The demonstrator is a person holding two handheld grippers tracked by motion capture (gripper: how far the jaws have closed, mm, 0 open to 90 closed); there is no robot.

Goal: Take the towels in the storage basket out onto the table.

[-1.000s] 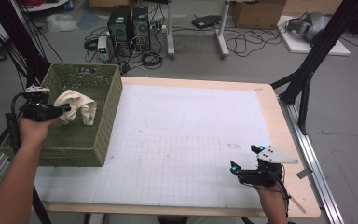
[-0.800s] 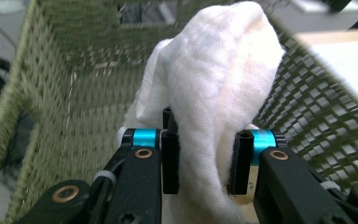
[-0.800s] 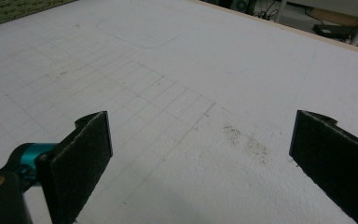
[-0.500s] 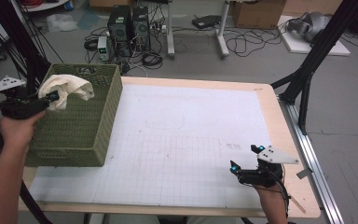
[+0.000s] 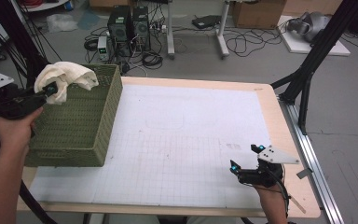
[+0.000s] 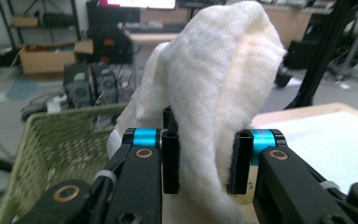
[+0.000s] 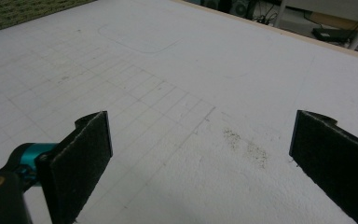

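Dangling towel [image 5: 65, 77] above basket rim [image 5: 114, 88]

A basket [image 5: 77, 122] is set on the table [image 5: 191, 135] at its 9 o'clock side. A cloth [image 5: 65, 78] is held up above the basket's far left corner by the left gripper [image 5: 50, 88]. The right gripper [image 5: 245, 157] is found at 5 o'clock, well apart.
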